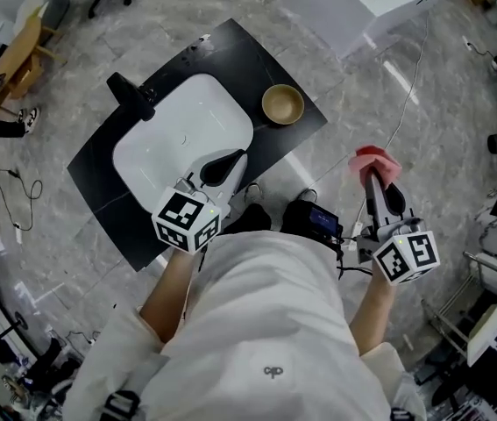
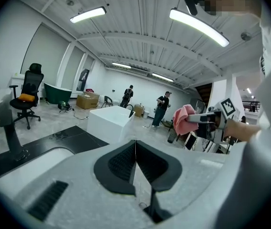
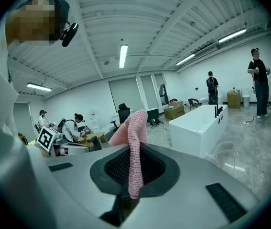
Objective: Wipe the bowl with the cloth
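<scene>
Right claw [image 3: 134, 168] is clamped on a pink knitted cloth [image 3: 133, 128], which stands up out of its jaws. Left claw [image 2: 135, 149] is closed with nothing between its jaws. A wooden bowl [image 1: 282, 104] sits on the black bench [image 1: 99, 174], ahead and to the right of the left claw, and ahead and well to the left of the right claw. Cloth and bowl are apart, so wiping seems not yet begun; all of it is left. No brand or writing is readable; only square black-and-white markers [image 1: 406, 257] on the claws.
</scene>
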The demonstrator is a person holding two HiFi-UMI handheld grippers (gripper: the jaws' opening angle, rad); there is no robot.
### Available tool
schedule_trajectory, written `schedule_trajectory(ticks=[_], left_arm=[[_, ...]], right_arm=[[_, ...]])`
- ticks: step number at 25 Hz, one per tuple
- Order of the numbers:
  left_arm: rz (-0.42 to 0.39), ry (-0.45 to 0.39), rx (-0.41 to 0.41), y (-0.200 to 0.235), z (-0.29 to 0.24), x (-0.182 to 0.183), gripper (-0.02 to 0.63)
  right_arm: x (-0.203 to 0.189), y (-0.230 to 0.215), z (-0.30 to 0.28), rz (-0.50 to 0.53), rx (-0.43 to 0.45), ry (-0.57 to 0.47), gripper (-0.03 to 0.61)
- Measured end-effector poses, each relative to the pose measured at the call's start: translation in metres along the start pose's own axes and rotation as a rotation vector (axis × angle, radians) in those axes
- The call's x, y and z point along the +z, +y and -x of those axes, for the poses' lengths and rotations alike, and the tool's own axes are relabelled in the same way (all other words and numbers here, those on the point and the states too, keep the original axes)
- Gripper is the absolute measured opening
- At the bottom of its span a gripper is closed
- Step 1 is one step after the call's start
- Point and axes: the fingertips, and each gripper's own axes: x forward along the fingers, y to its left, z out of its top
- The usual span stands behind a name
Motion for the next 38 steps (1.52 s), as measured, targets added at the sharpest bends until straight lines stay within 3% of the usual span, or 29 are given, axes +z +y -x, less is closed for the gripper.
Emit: schedule_trajectory(ticks=[7, 14, 27, 33, 38], left_arm=[[0.059, 0.024, 0.078, 0.026, 0.012, -0.019, 0.014], [0.109, -0.017, 0.201, 0.045, 0.009, -0.007, 0.014], [0.214, -0.010, 0.355, 0.059, -0.067, 0.008, 0.014], [0.276, 0.010, 0.433, 0.061, -0.106, -0.004, 0.014], [0.390, 0.038, 0.494, 0.068, -0.125, -0.039, 0.015]], right_arm=[[0.017, 0.004, -0.054, 0.035, 0.090, 0.037, 0.017], [0.038, 0.001, -0.109, 0.075, 0.219, 0.067, 0.017], [0.065, -0.052, -0.193, 0.131, 0.413, 0.144, 0.017], [0.060, -0.081, -0.224, 0.148, 0.504, 0.202, 0.017], [0.050, -0.083, -0.248, 0.166, 0.606, 0.260, 0.017]])
